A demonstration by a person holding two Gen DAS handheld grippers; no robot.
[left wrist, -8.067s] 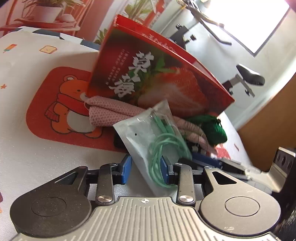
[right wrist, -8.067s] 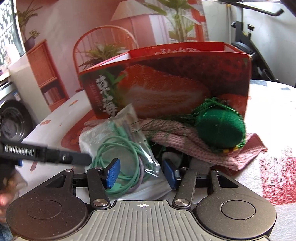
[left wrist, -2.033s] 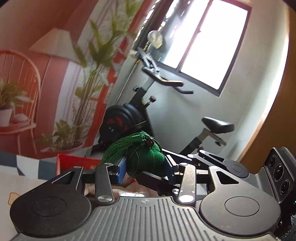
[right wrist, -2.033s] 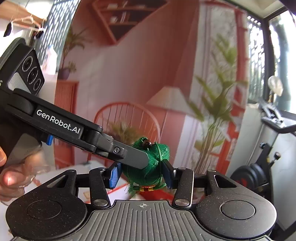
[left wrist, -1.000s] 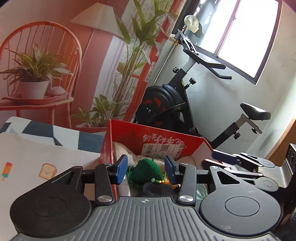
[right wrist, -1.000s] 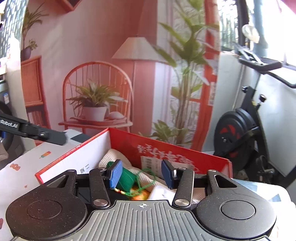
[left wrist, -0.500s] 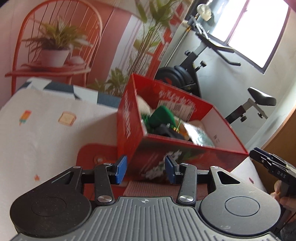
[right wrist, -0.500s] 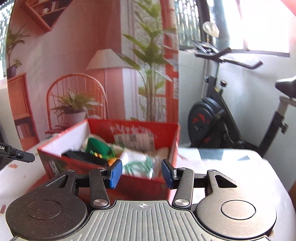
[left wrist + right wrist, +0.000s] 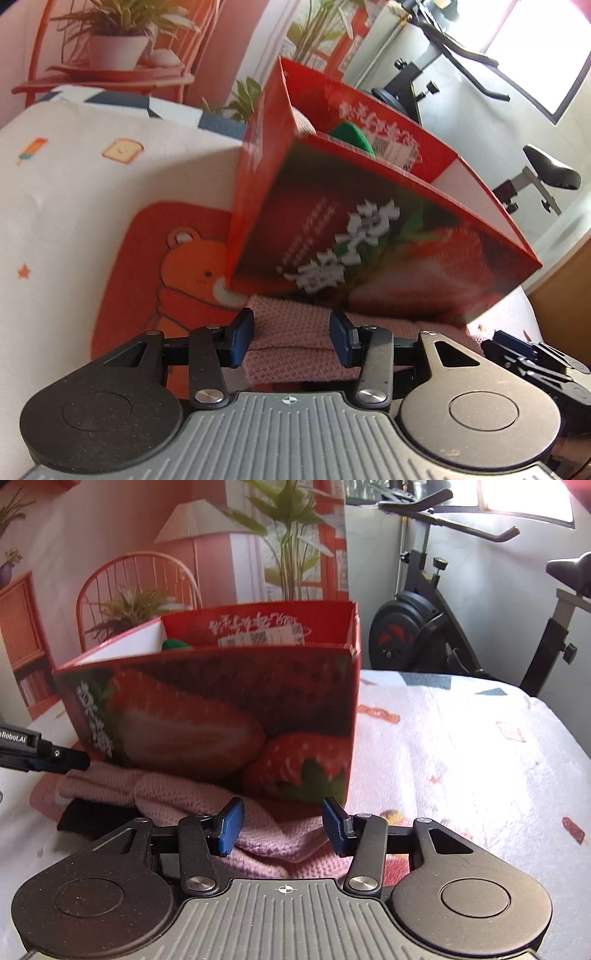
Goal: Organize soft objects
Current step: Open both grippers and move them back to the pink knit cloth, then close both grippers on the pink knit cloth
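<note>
A pink knitted cloth (image 9: 291, 332) lies folded in front of the red strawberry box (image 9: 369, 236). My left gripper (image 9: 291, 338) is open, its jaws either side of the cloth's left end. My right gripper (image 9: 282, 825) is open over the cloth's right end (image 9: 273, 834), by the box's near corner (image 9: 295, 716). A green pouch (image 9: 349, 134) lies inside the box and peeks over the rim in the right wrist view (image 9: 175, 644). The left gripper's tip (image 9: 55, 758) shows at the left edge; the right gripper (image 9: 535, 360) shows at the lower right.
The box stands on a red bear mat (image 9: 162, 258) on a white patterned tablecloth (image 9: 461, 738). A dark flat thing (image 9: 86, 818) lies under the cloth. An exercise bike (image 9: 436, 620) and a plant stand (image 9: 110, 55) are behind the table.
Both grippers have come down from above the box to table level, now at the pink cloth. The green pouch, held two seconds ago, lies in the box.
</note>
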